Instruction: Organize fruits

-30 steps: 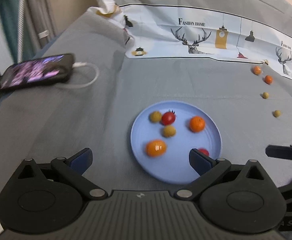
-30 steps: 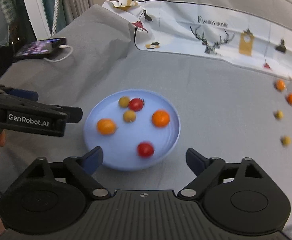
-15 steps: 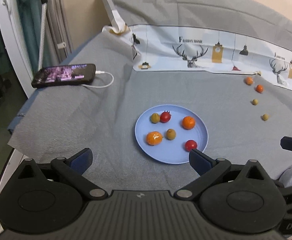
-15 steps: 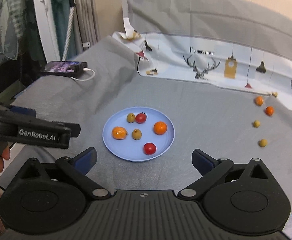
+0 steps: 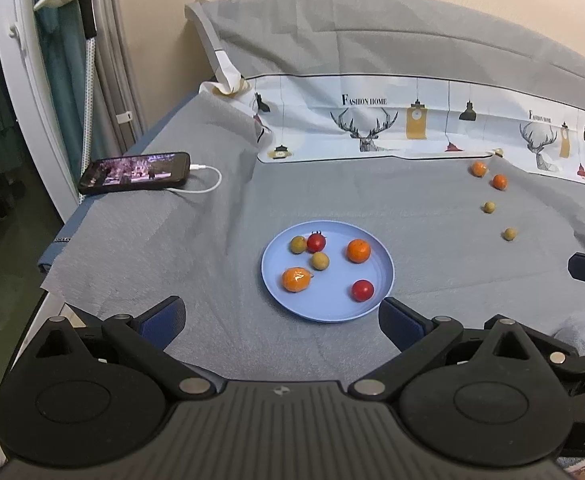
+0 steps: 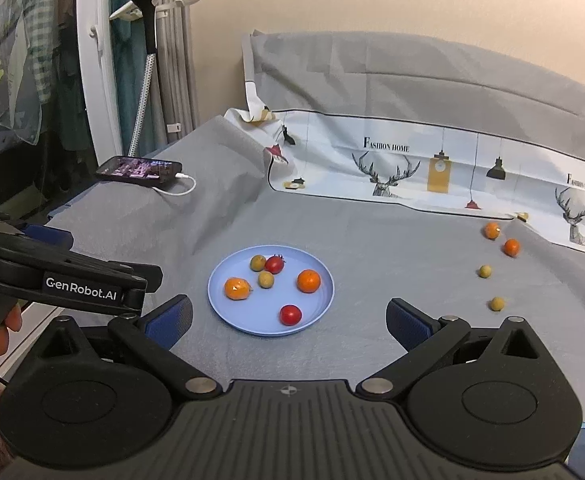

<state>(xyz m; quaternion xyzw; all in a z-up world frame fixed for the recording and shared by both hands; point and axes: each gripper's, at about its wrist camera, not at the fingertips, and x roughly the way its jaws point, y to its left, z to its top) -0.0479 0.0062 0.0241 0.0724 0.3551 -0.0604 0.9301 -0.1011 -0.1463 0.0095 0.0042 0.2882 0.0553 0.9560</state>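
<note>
Both tongs, left tongs (image 5: 280,316) and right tongs (image 6: 290,320), gape wide and empty above the bed. Ahead lies the plate (image 6: 220,300) with six fruits; four loose fruits (image 6: 496,303) wait far right, nearer the right tongs.

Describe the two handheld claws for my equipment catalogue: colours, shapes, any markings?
Both are matte black plastic. The right claw has two round pivot discs, silver rivets, angled linkage arms, a ribbed centre panel and blue finger pads. The left claw looks identical; from the side its body reads "GenRobot.AI" in white.
</note>
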